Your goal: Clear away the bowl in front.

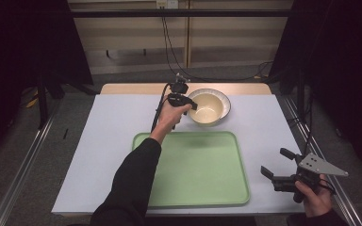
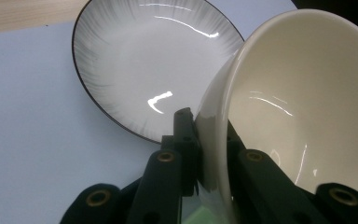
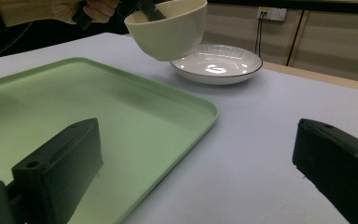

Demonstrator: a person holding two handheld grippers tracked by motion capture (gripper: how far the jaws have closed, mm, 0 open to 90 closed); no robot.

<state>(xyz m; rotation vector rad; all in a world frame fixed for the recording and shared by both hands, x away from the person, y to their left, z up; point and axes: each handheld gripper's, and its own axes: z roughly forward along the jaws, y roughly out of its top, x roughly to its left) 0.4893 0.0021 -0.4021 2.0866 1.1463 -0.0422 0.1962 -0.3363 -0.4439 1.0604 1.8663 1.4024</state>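
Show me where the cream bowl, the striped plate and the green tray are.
cream bowl (image 3: 168, 35), right gripper view, outer wall.
striped plate (image 2: 135, 60), left gripper view, inner surface.
green tray (image 1: 202, 169), high view, bare floor.

A cream bowl (image 3: 168, 30), a grey-streaked white plate (image 3: 219, 63) with a dark rim, a pale green tray (image 1: 202, 169).
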